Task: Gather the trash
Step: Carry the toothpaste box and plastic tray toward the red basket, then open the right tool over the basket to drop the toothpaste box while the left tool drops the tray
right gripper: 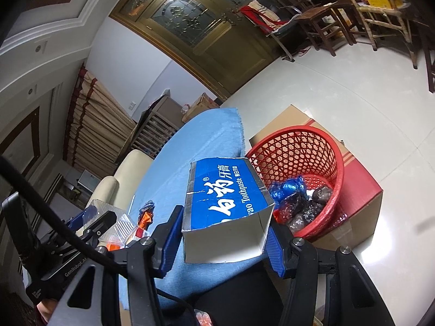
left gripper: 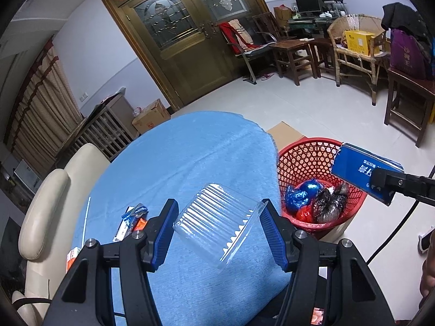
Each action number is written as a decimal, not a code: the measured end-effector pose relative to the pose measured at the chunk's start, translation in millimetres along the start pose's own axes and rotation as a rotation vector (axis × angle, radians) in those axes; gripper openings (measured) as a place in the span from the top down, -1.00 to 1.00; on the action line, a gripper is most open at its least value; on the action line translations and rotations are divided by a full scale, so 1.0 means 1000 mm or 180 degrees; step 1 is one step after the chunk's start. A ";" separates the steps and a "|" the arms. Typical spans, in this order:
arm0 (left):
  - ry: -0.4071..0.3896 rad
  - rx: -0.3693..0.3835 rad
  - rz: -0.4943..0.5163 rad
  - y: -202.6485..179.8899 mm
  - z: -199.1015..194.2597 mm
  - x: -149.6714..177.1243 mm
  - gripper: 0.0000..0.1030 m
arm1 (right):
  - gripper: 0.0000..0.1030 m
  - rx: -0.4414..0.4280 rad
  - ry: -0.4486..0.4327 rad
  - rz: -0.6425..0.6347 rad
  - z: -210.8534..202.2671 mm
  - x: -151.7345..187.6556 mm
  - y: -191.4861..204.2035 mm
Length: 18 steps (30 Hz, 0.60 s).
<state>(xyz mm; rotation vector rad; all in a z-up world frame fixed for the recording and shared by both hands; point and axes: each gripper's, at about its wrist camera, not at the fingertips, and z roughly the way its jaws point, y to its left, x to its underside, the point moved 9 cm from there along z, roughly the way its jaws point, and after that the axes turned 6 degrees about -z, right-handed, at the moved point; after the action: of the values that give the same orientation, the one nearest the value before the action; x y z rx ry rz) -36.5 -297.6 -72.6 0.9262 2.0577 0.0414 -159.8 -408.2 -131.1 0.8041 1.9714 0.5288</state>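
My left gripper (left gripper: 217, 214) is shut on a clear ribbed plastic tray (left gripper: 214, 222) and holds it above the blue cloth (left gripper: 185, 157). My right gripper (right gripper: 224, 228) is shut on a blue toothpaste box (right gripper: 228, 203), held over the cloth's right edge beside the red basket (right gripper: 296, 146). In the left wrist view the box (left gripper: 361, 171) hangs above the basket's (left gripper: 307, 154) right rim. The basket holds blue, red and dark crumpled wrappers (left gripper: 315, 198). Small wrappers (left gripper: 133, 217) lie on the cloth at the left.
The basket stands on a cardboard box (right gripper: 361, 187) on the tiled floor. A cream chair (left gripper: 46, 203) is left of the cloth. Wooden chairs and stools (left gripper: 296, 54) stand by the far wall. A black cable (left gripper: 394, 231) trails from the right gripper.
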 end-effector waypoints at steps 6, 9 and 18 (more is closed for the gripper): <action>0.0011 0.0033 0.0101 -0.015 0.004 -0.001 -0.23 | -0.13 0.0034 -0.0004 0.0093 -0.001 0.000 -0.015; 0.0012 0.0067 0.0153 -0.022 0.006 -0.003 -0.23 | -0.13 0.0063 -0.0009 0.0150 -0.001 0.000 -0.024; 0.0023 0.0384 0.0197 -0.060 0.029 -0.019 -0.24 | -0.16 0.0190 0.0047 0.0493 0.012 0.004 -0.065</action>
<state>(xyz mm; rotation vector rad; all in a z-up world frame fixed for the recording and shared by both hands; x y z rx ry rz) -44.2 -361.8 -98.5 1.0649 2.0559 -0.0468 -172.5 -450.0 -181.4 0.9986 1.9561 0.5696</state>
